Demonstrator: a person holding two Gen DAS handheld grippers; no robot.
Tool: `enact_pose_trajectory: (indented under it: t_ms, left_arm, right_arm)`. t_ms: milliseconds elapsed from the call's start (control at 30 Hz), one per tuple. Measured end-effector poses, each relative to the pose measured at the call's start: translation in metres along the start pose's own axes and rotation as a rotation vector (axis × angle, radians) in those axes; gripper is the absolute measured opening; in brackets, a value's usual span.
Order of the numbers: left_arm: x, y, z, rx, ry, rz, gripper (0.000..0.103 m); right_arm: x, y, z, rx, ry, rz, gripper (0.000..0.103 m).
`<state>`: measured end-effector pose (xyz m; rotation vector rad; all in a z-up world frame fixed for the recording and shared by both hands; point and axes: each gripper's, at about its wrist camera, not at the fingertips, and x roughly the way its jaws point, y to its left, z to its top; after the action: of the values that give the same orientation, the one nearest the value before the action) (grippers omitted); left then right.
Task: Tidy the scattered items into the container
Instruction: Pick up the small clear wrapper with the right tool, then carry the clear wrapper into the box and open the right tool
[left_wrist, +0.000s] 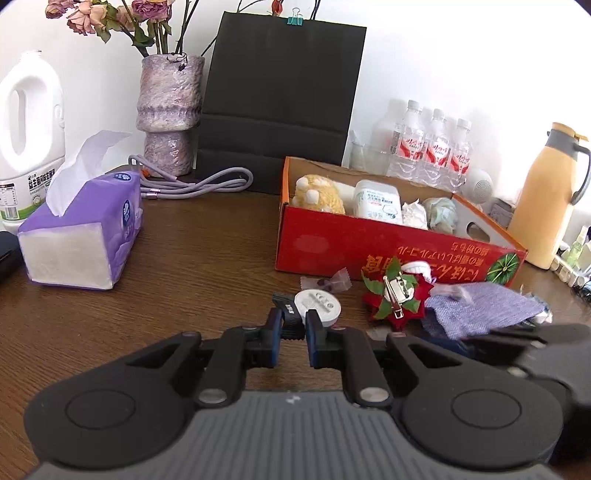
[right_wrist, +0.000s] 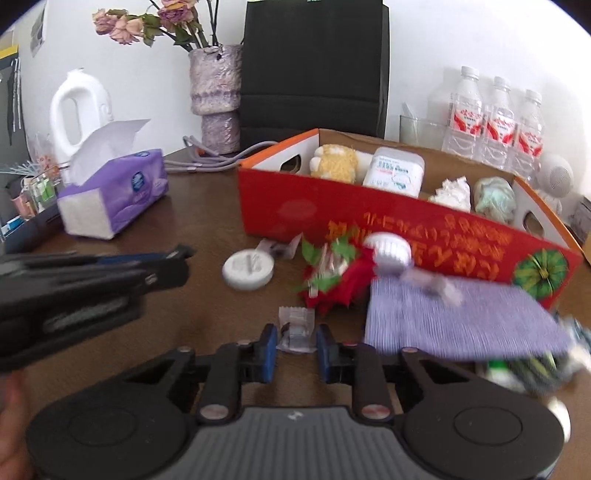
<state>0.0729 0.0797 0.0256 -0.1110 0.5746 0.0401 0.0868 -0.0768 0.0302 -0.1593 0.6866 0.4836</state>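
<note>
The red cardboard box (left_wrist: 354, 243) stands on the brown table and holds a yellow plush, a white packet and crumpled wads; it also shows in the right wrist view (right_wrist: 314, 210). In front of it lie a white round lid (left_wrist: 320, 305), a small clear wrapper (left_wrist: 328, 282), a red and green flower clip (left_wrist: 397, 297) and a purple cloth (left_wrist: 480, 310). My left gripper (left_wrist: 293, 326) is shut on a black binder clip (left_wrist: 290, 314) next to the lid. My right gripper (right_wrist: 295, 341) has its jaws around a small clear wrapped packet (right_wrist: 295, 330), apparently closed on it.
A purple tissue box (left_wrist: 85, 236) sits at the left, with a white jug (left_wrist: 29, 129), a vase (left_wrist: 168, 114), a lilac cable (left_wrist: 199, 184) and a black bag (left_wrist: 280, 103) behind. Water bottles (left_wrist: 436, 147) and a yellow flask (left_wrist: 546, 199) stand at the right.
</note>
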Motion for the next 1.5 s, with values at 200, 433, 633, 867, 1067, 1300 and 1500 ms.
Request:
enact_pose_trajectory:
  t_ms: [200, 433, 633, 867, 1067, 1300, 1500]
  left_arm:
    - [-0.048, -0.031, -0.022, 0.073, 0.013, -0.115, 0.015]
    - [-0.081, -0.078, -0.067, 0.196, 0.103, -0.192, 0.015]
    - [-0.090, -0.093, -0.073, 0.218, 0.106, -0.187, 0.015]
    - [-0.100, -0.091, -0.076, 0.225, 0.101, -0.151, 0.015]
    - [-0.112, -0.091, -0.073, 0.201, 0.061, -0.153, 0.014]
    - [-0.099, -0.094, 0.000, 0.176, -0.097, -0.202, 0.014]
    - [-0.021, -0.113, 0.124, 0.156, -0.162, -0.251, 0.015]
  right_arm:
    - [-0.084, -0.005, -0.050, -0.037, -0.047, -0.058, 0.022]
    - [-0.145, -0.049, -0.104, 0.051, 0.008, -0.159, 0.022]
    - [-0.158, -0.061, -0.118, 0.104, -0.027, -0.166, 0.036]
    - [-0.152, -0.062, -0.121, 0.124, -0.004, -0.139, 0.024]
    - [-0.154, -0.050, -0.121, 0.095, -0.019, -0.142, 0.017]
    - [-0.167, -0.077, -0.056, 0.102, -0.187, -0.137, 0.017]
    - [-0.141, -0.124, 0.065, 0.091, -0.327, -0.140, 0.017]
